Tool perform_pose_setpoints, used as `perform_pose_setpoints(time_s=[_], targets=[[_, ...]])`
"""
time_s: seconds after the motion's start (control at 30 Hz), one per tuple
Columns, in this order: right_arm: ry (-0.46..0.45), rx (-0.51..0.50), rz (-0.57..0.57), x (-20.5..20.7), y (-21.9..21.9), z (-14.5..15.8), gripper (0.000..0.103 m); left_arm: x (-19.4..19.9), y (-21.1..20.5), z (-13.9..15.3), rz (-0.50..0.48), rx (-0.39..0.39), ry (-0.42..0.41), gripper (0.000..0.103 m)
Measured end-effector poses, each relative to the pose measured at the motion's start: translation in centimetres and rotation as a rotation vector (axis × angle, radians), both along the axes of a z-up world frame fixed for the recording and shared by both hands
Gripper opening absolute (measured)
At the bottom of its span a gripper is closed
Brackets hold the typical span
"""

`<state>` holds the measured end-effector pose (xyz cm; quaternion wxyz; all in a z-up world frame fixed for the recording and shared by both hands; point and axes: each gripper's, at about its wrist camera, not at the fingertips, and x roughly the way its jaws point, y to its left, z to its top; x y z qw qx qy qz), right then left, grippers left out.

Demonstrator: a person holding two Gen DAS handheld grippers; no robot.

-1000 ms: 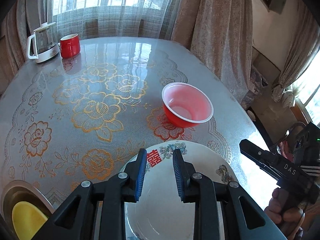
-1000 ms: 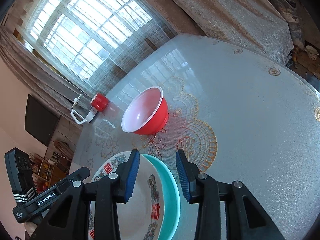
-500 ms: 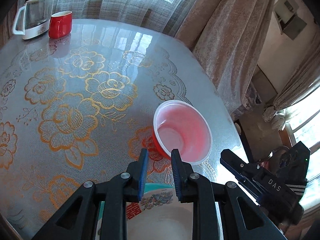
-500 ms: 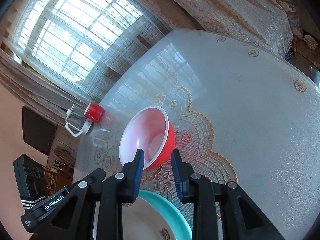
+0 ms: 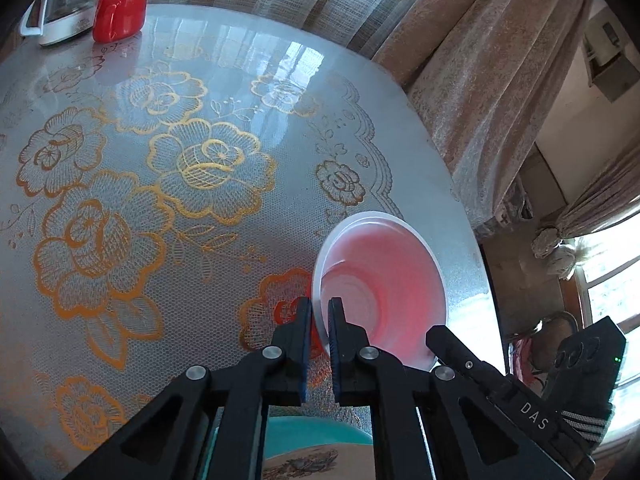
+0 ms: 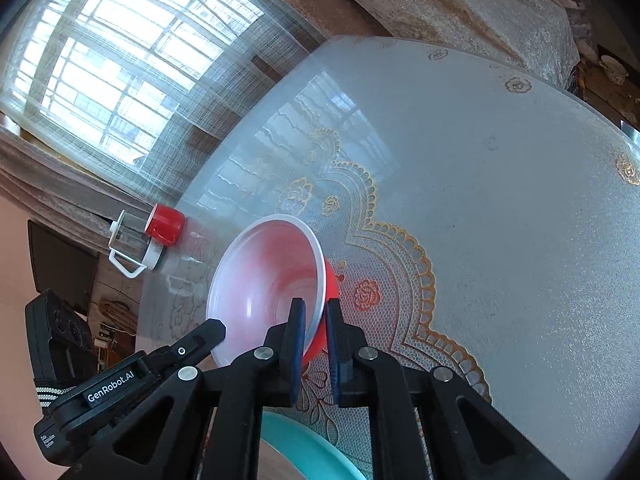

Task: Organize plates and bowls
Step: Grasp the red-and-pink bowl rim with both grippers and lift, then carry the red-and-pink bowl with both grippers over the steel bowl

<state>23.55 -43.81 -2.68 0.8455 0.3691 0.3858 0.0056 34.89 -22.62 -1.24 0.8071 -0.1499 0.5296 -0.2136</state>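
Left wrist view shows the risk: both tools pinch only the thin rim of the red bowl [image 5: 384, 280], so an uneven pull could flex it, slip it free, or tip it off the worktop's [image 5: 160, 140] right edge just beyond. Near the stacked plates [image 5: 316, 446], the left tool [image 5: 319, 326] is nearly closed, clamped on the bowl's left rim; the right tool [image 6: 316, 330] clamps the opposite rim.
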Motion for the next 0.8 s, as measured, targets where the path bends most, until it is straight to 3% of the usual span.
perform_pose_setpoints(time_s=[0.17, 0.53, 0.8], targets=[[-0.004, 0.012, 0.01, -0.5, -0.1, 0.2, 0.009, -1.2, 0.4, 0.9, -0.014, -0.003, -0.031, 0.007], [-0.071, 0.037, 0.04, -2.6, 1.4, 2.5, 0.009, -5.2, 1.9, 4.7, -0.046, 0.075, -0.156, 0.008], [-0.139, 0.048, 0.089, -5.4, 3.7, 4.5, 0.009, -8.7, 5.3, 7.2, -0.032, 0.062, -0.226, 0.008]])
